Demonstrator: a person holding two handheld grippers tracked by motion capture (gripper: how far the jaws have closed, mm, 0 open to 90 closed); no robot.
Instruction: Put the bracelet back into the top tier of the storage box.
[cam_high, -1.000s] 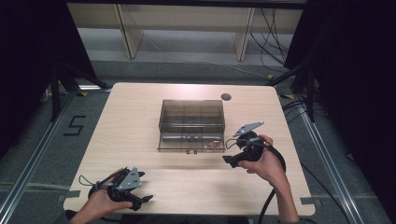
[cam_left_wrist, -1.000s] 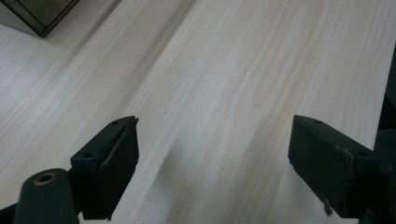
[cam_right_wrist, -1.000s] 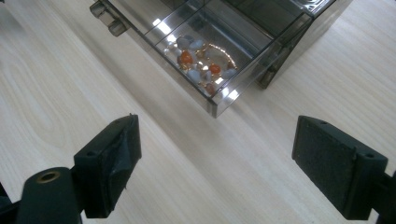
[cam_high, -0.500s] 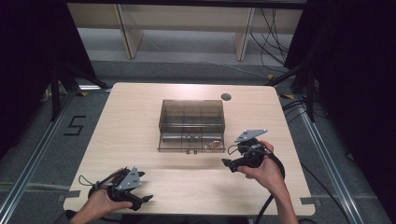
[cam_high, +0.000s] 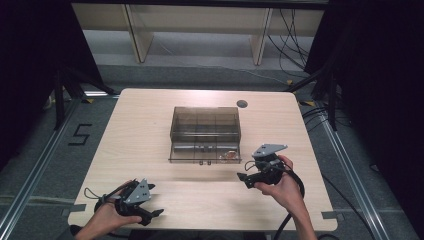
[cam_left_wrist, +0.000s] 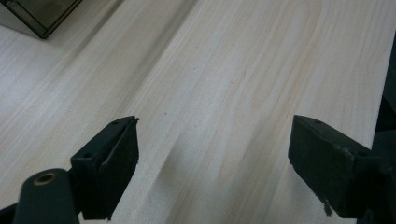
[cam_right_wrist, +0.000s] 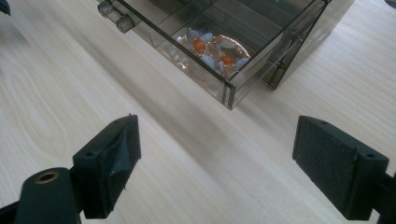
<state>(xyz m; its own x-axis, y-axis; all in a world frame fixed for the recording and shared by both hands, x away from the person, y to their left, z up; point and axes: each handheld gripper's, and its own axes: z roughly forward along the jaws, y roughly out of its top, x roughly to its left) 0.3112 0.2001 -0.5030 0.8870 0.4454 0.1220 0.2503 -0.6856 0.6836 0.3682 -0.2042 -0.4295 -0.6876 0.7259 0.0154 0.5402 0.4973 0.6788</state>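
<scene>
1. The right hand-held gripper hovers just in front of the smoky plastic organiser box at mid tabletop, jaws wide apart and empty.
2. Judged step: the bracelet already lies in the pulled-out drawer; next likely calls for pushing it shut by its knobs.
3. The left hand-held gripper, open and empty, rests near the front edge.
4. The right gripper view reveals orange and pale beads; the high view gives overall layout.

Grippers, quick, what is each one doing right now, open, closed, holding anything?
Left gripper: open, holding nothing, over bare table.
Right gripper: open, holding nothing, pointed at the smoked plastic box with the beaded piece inside.
</scene>
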